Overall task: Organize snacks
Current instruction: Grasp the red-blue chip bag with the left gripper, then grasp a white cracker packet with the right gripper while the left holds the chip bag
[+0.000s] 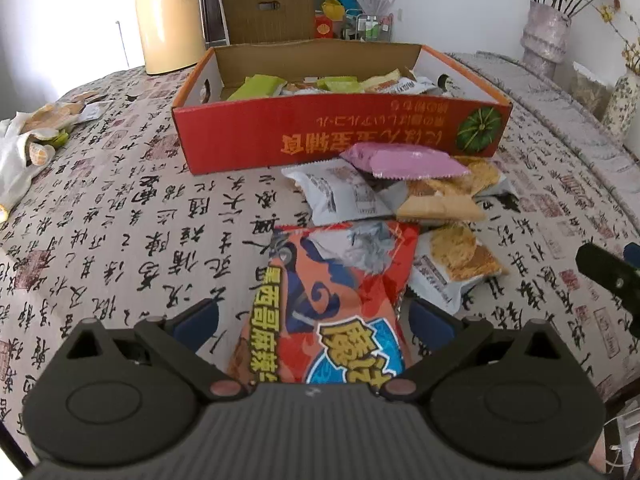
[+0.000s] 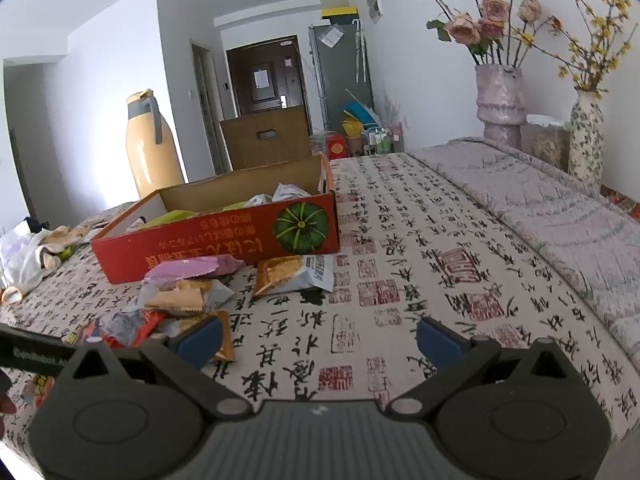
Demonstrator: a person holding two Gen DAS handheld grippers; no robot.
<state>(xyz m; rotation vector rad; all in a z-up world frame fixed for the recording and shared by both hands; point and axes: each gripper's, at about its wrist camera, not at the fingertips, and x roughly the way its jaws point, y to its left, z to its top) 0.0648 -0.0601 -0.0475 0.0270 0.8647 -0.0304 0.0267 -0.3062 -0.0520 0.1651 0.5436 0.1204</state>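
A red cardboard box [image 1: 320, 136] with a pumpkin picture holds several snack packets. It also shows in the right wrist view [image 2: 224, 240]. In front of it lies a loose pile: a pink packet [image 1: 404, 162], grey-white cracker packets [image 1: 344, 196] and an orange-red chip bag [image 1: 332, 300]. My left gripper [image 1: 316, 322] is open, with the chip bag lying between its blue pads, which stand apart from it. My right gripper [image 2: 320, 338] is open and empty over bare tablecloth, to the right of the pile [image 2: 188, 296].
The table has a calligraphy-print cloth [image 2: 420, 280]. A white plastic bag with snacks [image 1: 24, 148] lies at the left. A tall yellow thermos [image 1: 168, 16] stands behind the box. Flower vases [image 2: 500, 100] and a folded grey blanket [image 2: 560, 208] are at the right.
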